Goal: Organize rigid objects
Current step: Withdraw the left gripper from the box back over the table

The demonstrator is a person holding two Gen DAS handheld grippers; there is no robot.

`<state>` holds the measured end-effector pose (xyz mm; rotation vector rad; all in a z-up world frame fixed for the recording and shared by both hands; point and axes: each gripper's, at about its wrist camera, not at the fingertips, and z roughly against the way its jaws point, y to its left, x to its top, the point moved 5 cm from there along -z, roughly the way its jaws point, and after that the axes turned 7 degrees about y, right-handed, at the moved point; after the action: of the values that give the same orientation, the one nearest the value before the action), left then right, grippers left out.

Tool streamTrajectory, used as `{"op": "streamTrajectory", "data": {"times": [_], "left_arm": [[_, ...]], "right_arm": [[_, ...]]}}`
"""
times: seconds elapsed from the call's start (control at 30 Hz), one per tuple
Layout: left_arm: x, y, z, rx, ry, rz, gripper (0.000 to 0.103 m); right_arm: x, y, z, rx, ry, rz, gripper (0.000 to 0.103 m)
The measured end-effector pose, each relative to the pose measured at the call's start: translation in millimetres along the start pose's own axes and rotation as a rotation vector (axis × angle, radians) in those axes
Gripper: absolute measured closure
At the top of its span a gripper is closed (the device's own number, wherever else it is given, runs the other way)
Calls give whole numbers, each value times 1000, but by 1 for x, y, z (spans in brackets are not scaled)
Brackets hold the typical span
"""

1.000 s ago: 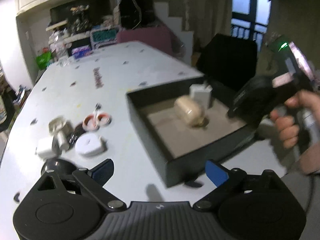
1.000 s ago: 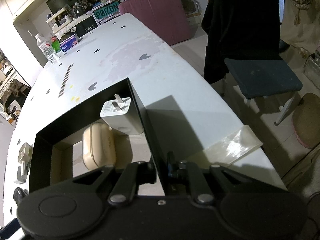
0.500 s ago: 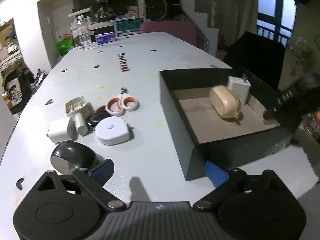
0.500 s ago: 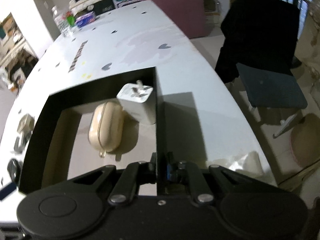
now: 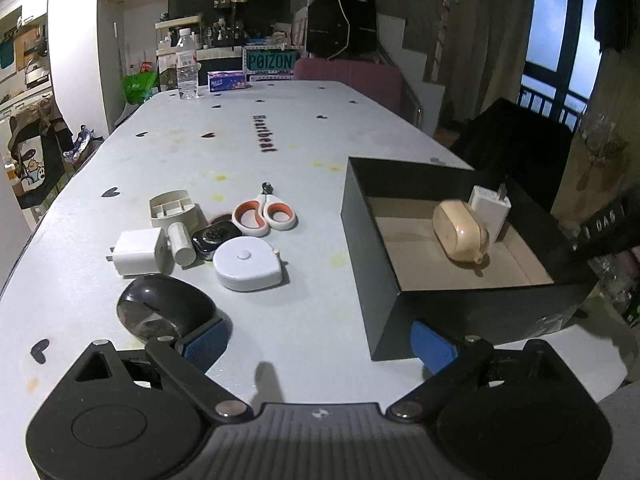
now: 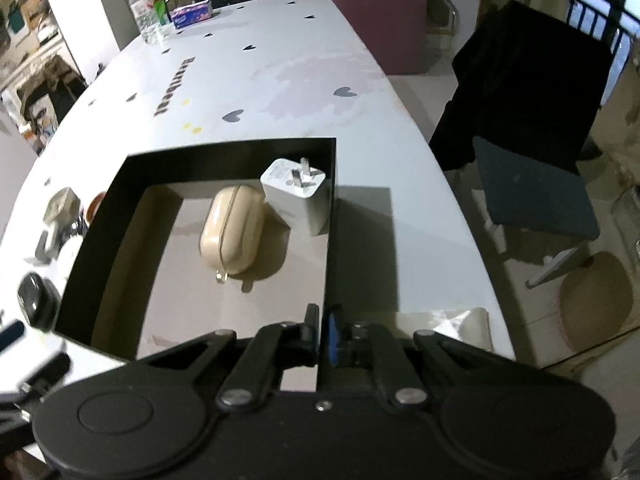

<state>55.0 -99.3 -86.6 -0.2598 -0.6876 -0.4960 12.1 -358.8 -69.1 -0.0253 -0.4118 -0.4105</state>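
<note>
2 items in box: a beige earbud case (image 6: 232, 235) lies on the box floor, and a white charger (image 6: 298, 196) stands in the far right corner with its prongs up, touching the case.
Box: a black open box (image 5: 362, 236) sits on the right part of the white bench (image 5: 280, 136), its far right corner close to the bench edge.
Right gripper (image 6: 323, 334): its jaws are clamped tight on the near right wall of the box, the thin wall pinched between the pads.
Left gripper (image 5: 318, 346): its jaws stand wide with nothing between them, low over the bench between the mouse and the near left corner of the box.
Loose items left of box: a black mouse (image 5: 164, 312) just beside the left pad; a white tape measure (image 5: 248, 264); a second white charger (image 5: 138, 251); a black smartwatch (image 5: 214, 238); orange-and-white scissors (image 5: 266, 214); a beige plastic piece (image 5: 174, 210) with a white cylinder (image 5: 182, 244) in front of it.
Grouping: these 7 items lie close together, several touching, well apart from the box wall.
Far end of bench: a water bottle (image 5: 187, 64) and a small tissue pack (image 5: 226, 81).
</note>
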Motion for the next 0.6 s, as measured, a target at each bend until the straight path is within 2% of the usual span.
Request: {"op": "streamTrajectory", "data": {"times": [0.27,0.33,0.47,0.6], "left_arm": [[1,18,19,13,-65,22,6],[2,24,22,19,-75,27,8],[3,35,25,19,-79,28,19],[4,48,27,7,-83,35,21]], "right_arm": [[-5,10,1,-76,-47,61,99],[-6,9,1,-71,-63,59,99],[-12,5,3,-49,-107,39,99],[-11,1,3,-10,-115,-1,99]]}}
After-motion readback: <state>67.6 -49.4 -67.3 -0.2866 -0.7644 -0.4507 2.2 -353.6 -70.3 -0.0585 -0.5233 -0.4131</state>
